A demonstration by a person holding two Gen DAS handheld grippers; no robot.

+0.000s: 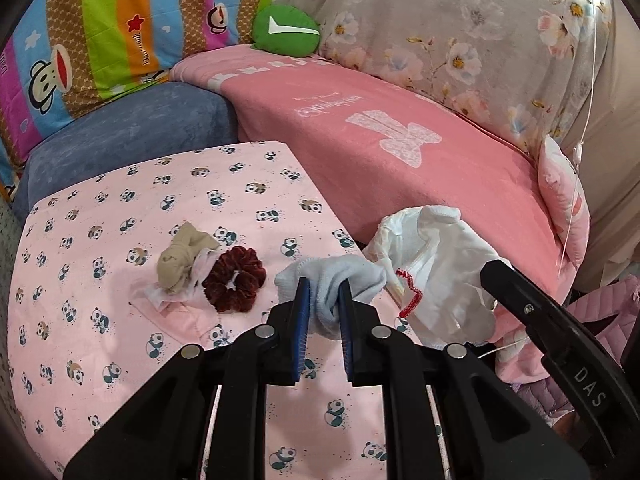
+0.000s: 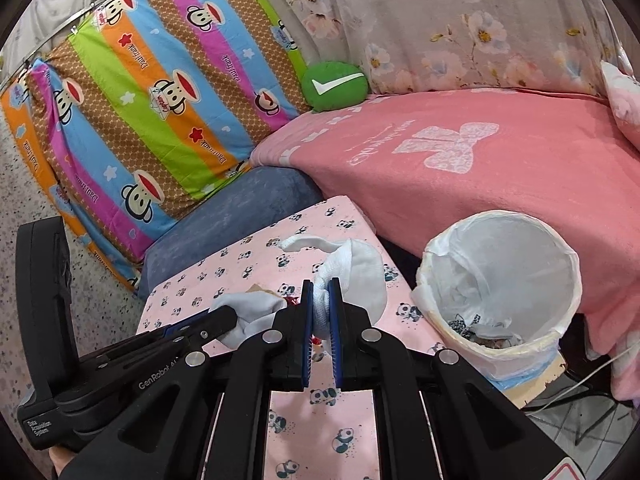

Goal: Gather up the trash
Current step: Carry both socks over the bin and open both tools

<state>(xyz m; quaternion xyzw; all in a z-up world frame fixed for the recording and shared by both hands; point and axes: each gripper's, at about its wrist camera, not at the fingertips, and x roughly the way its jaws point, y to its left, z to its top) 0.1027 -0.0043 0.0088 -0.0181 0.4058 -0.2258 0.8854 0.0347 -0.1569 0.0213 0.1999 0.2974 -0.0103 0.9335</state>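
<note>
My left gripper (image 1: 325,286) is shut on a pale blue-white sock (image 1: 332,276) on the panda-print pink cloth (image 1: 160,200). My right gripper (image 2: 320,288) is shut on a white cloth (image 2: 360,268) with a red stitched edge, held above the panda cloth; this cloth also shows in the left wrist view (image 1: 436,276). To the left lie a dark red scrunchie (image 1: 235,284), a beige knotted sock (image 1: 180,256) and a crumpled tissue (image 1: 160,294). A bin with a white bag liner (image 2: 500,280) stands right of the cloth and holds some trash.
A pink blanket (image 1: 400,140) covers the bed behind. A blue cushion (image 1: 132,132), a striped monkey-print pillow (image 2: 140,120), a green check-mark cushion (image 2: 335,86) and a floral quilt (image 2: 460,24) lie further back. The left gripper's body (image 2: 120,352) crosses the right wrist view.
</note>
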